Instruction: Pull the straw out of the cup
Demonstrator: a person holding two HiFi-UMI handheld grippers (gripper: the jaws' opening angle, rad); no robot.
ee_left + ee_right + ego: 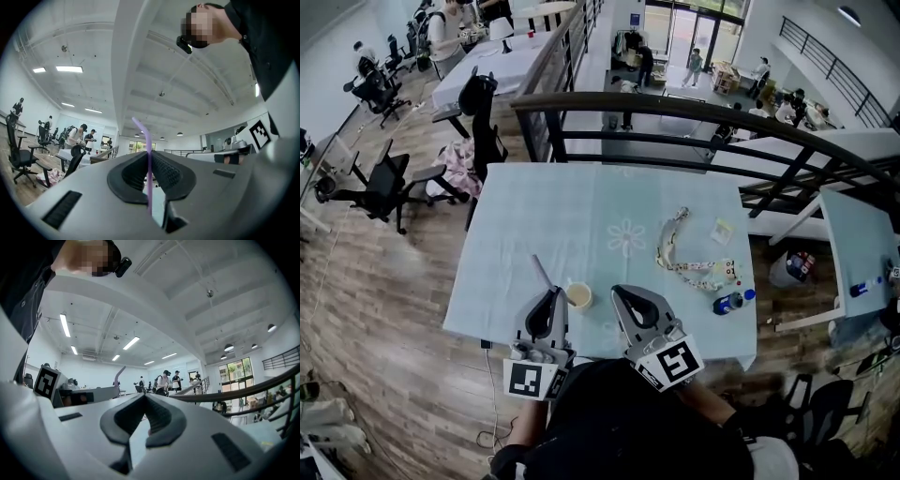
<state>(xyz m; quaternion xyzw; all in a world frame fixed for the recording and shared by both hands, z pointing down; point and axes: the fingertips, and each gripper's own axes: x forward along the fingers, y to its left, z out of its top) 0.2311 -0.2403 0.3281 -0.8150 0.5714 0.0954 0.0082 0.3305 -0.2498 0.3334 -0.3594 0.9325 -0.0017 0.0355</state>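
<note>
Standing upright in left gripper [150, 155], straw [147, 138], bent tip leftward.

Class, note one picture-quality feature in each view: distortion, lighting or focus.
Head view: fisheye bends the railing into an arc. Left gripper view: the straw reads clearly, ceiling lights blow out white. Right gripper view: dark corners, bright windows.

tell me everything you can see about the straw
The straw is thin and pale purple, plastic by its look, with a bent top leaning left. It stands near upright, clamped in the jaws of the left gripper, its lower end showing below them. From the head view it seems clear of the cup.
</note>
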